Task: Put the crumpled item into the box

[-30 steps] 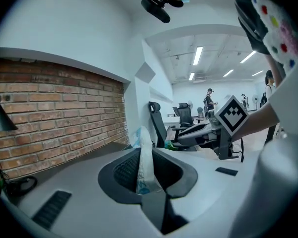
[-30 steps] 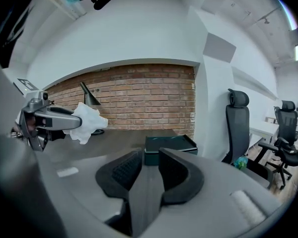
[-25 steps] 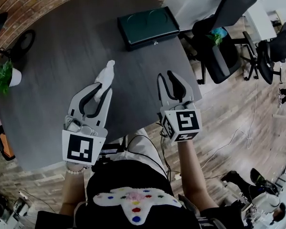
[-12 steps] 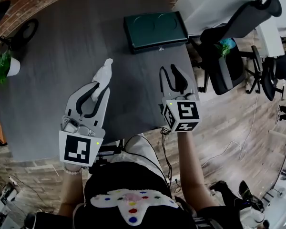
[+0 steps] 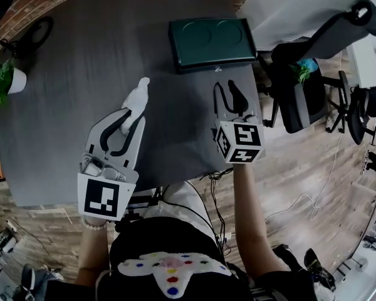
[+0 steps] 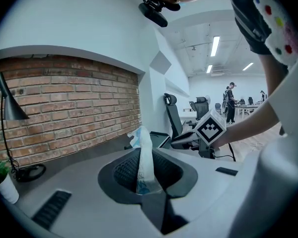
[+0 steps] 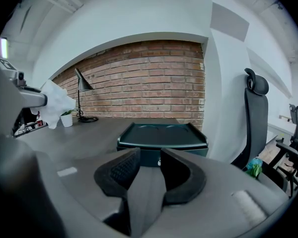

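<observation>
As tabletop (image 5: pixel 75 61) lies bare upper left, our left gripper (image 5: pixel 133 110) clamps the crumpled item (image 5: pixel 138 96); our right gripper (image 5: pixel 229 88), its empty jaws just opening, faces the box (image 5: pixel 212 37).

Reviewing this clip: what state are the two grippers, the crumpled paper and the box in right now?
Left gripper: shut on the crumpled paper.
Crumpled paper: held upright in the left gripper, over the table.
Right gripper: open, empty, fingers have just been opening, aimed at the box.
Box: lid closed, on the table.
</observation>
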A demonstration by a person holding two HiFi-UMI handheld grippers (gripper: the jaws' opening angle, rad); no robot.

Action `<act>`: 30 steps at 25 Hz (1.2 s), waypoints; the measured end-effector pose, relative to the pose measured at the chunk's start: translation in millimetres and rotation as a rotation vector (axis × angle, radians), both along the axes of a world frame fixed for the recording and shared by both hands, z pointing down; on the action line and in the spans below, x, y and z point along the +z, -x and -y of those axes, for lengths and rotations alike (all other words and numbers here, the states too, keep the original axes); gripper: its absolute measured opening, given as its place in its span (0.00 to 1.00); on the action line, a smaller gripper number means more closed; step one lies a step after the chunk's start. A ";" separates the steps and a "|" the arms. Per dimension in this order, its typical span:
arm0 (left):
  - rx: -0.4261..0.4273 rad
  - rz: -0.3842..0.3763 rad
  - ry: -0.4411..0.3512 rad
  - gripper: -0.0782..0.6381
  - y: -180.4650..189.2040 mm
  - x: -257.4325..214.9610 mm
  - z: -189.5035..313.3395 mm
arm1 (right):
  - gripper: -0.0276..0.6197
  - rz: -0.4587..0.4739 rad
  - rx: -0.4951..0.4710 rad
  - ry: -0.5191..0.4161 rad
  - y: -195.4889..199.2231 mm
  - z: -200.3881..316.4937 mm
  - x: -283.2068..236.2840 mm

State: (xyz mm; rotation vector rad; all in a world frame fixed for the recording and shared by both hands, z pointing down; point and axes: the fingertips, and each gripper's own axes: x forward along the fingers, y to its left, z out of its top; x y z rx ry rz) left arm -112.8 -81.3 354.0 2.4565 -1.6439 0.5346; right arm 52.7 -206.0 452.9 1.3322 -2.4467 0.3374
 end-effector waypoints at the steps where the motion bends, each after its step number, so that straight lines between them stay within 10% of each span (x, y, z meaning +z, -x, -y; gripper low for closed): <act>1: -0.005 -0.002 0.002 0.20 0.2 1.4 1.4 | 0.23 -0.003 0.000 0.003 0.0 3.8 4.1; 30: -0.071 0.037 0.029 0.20 2.5 17.1 9.5 | 0.17 -0.090 -0.019 0.104 4.8 55.9 78.0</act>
